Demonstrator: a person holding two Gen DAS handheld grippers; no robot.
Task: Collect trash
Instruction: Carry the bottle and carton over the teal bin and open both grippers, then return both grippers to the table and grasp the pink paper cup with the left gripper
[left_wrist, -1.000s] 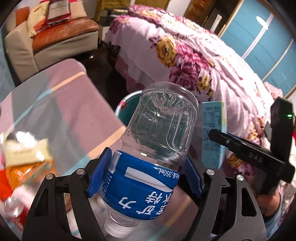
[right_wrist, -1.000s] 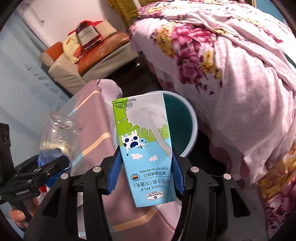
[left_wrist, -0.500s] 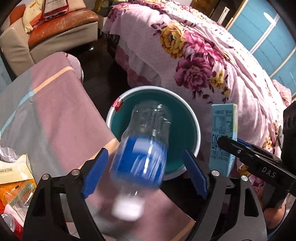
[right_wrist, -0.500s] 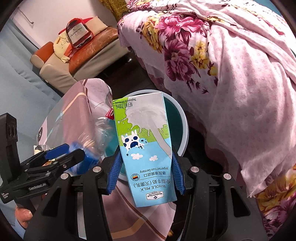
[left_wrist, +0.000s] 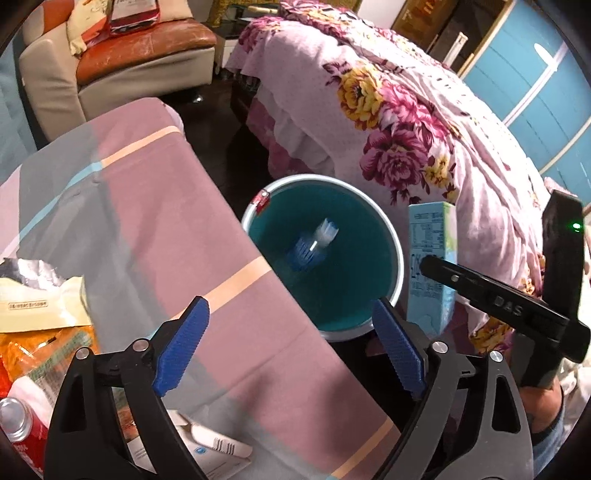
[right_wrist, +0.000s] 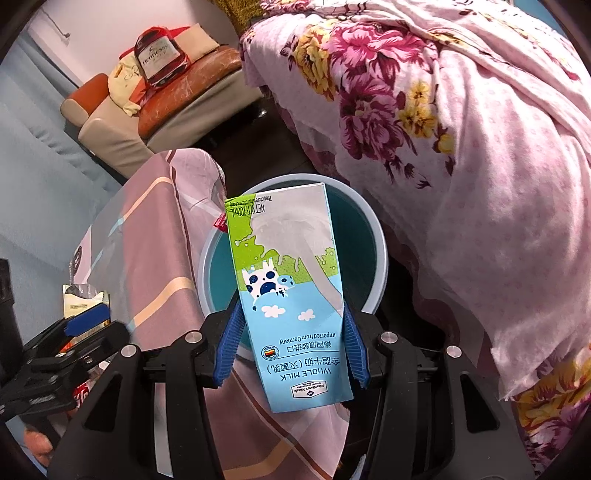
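- Left gripper (left_wrist: 291, 345) was spread wide, holding nothing, above the table edge.
- Bottle (left_wrist: 312, 245) lay inside the bin (left_wrist: 397, 266).
- Right gripper (right_wrist: 291, 347) clamped the milk carton (right_wrist: 291, 295) over the bin.

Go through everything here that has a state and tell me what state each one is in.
Left gripper: open, empty.
Right gripper: shut on the milk carton, held upside down over the bin.
Bottle: inside the bin, blurred.
Bin: uncovered.
Snack bags: torn open, on the table.
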